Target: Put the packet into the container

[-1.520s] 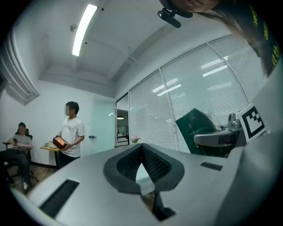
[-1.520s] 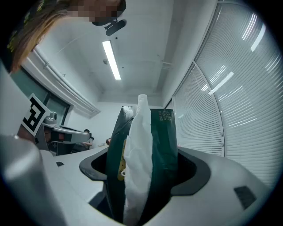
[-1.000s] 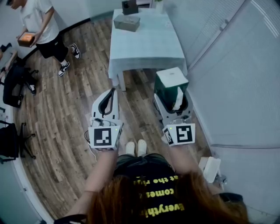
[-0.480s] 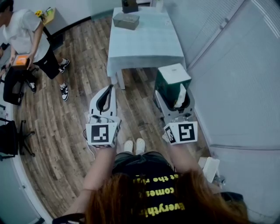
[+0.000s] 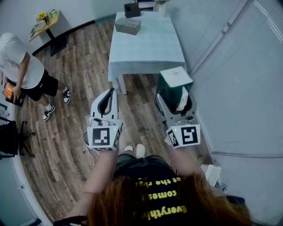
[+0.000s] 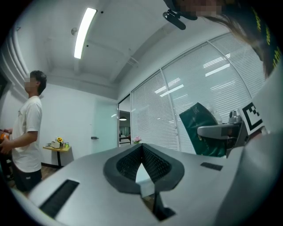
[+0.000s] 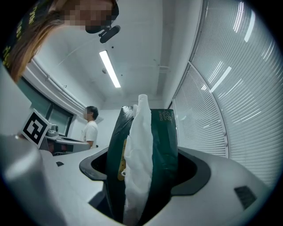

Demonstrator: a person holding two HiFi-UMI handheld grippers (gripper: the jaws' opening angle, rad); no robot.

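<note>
My right gripper (image 5: pixel 175 99) is shut on a dark green packet (image 5: pixel 173 84) with white tissue sticking out of its near end. In the right gripper view the packet (image 7: pixel 161 145) stands upright between the jaws and fills the gap. My left gripper (image 5: pixel 109 92) is shut with nothing in it; in the left gripper view its tips (image 6: pixel 142 146) meet, and the packet (image 6: pixel 200 127) shows off to the right. Both are held above the wood floor, short of a table (image 5: pixel 150 48) with a pale cloth. A grey container (image 5: pixel 128 25) sits at the table's far end.
A dark box (image 5: pixel 131 9) stands behind the container. A person in a white shirt (image 5: pixel 21 66) stands at the left, holding something orange. There is a small side table (image 5: pixel 44 23) at the back left, black chairs (image 5: pixel 9 140) at the left, and a blind-covered glass wall (image 5: pixel 230 75) on the right.
The person in the white shirt has walked down the left side. Both grippers stay much as they were, the packet still held; the table sits slightly farther up the view.
</note>
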